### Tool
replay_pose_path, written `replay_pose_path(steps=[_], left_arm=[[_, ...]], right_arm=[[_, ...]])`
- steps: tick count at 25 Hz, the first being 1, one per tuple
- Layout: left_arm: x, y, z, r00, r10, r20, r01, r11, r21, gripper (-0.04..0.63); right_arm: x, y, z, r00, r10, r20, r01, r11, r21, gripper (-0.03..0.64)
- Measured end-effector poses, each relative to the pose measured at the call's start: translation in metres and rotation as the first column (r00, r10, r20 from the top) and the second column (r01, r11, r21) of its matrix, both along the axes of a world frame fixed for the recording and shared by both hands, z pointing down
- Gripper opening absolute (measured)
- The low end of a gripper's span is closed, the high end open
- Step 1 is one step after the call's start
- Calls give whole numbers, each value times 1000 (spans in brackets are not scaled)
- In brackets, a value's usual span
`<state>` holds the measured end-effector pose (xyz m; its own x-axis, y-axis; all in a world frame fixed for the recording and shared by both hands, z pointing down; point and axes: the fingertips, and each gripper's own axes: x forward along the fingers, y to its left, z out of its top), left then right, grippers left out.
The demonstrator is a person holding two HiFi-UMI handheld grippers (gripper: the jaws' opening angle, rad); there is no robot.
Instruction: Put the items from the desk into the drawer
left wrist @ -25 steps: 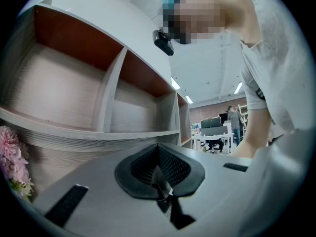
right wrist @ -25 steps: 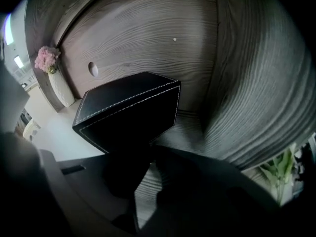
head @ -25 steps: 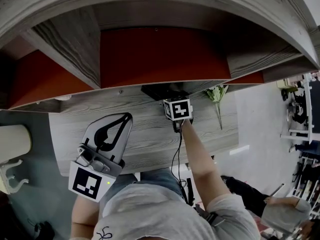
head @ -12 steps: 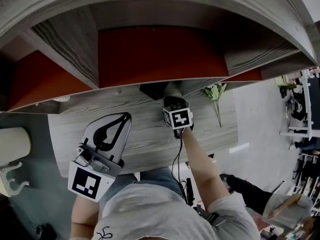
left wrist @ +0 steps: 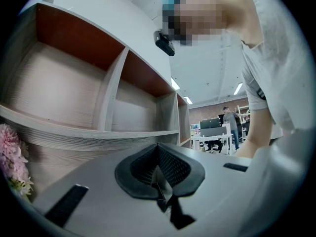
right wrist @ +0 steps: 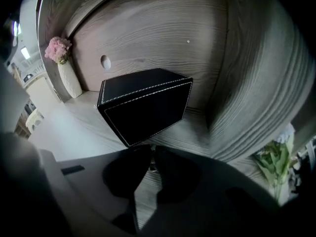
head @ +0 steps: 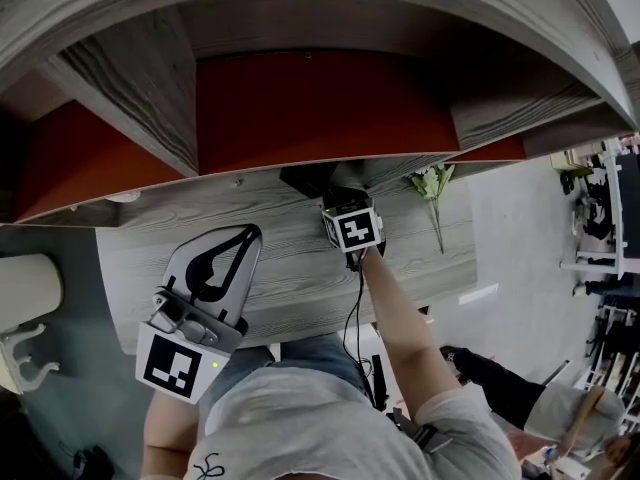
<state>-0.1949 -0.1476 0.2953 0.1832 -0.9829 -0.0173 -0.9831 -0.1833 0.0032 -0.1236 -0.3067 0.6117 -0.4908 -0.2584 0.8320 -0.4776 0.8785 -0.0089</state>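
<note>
With both pairs of jaws closed on nothing, the right gripper (right wrist: pixel 150 157), just short of the black box (right wrist: pixel 143 105) at the desk's (head: pixel 300 273) back edge, should spread wide before straddling it, while the left gripper (head: pixel 225 258) hangs near the front edge.

Left gripper (left wrist: pixel 158 154) closed — shelves (left wrist: pixel 98 95) beyond.

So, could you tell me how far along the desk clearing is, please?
Done: nothing visibly; the black box and the flower sprig still sit on the desk. In hand: the right hand-held gripper, shut and empty, points at the box; the left hand-held gripper is shut, empty. Left: moving both items.
</note>
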Motion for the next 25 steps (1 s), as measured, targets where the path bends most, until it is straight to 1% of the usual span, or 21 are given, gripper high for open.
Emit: replay_pose_path(steps=[2,4,7,12,16,19,25], left_arm=[[2,0,-1,1000,5,1,-5,1000,4,9],[3,0,-1,1000,9,1,-9,1000,3,9],[3,3,-1,1000,11,4,-11,1000,2,9],[8,7,-5,1000,25,5,-25,1000,14,9],[13,11,-8,999,53,13,-53,998,26,9],[19,16,-10,997,77,15,-77,996,34,9],[39,29,-20,988,151,21,-152,986,67,9]], right_arm=[[0,1,0,1000,-16,-19,16,1000,25,44],[0,0,-2,1000,-15,-18,16,999,42,39],[1,1,-10,1000,-4,17,3,998,56,8],[5,6,-20,999,4,54,-8,998,65,7],[12,7,-36,994,35,100,-43,996,82,6],[16,13,-57,988,40,147,-57,993,107,6],[32,35,-95,972,69,225,-105,983,153,6]])
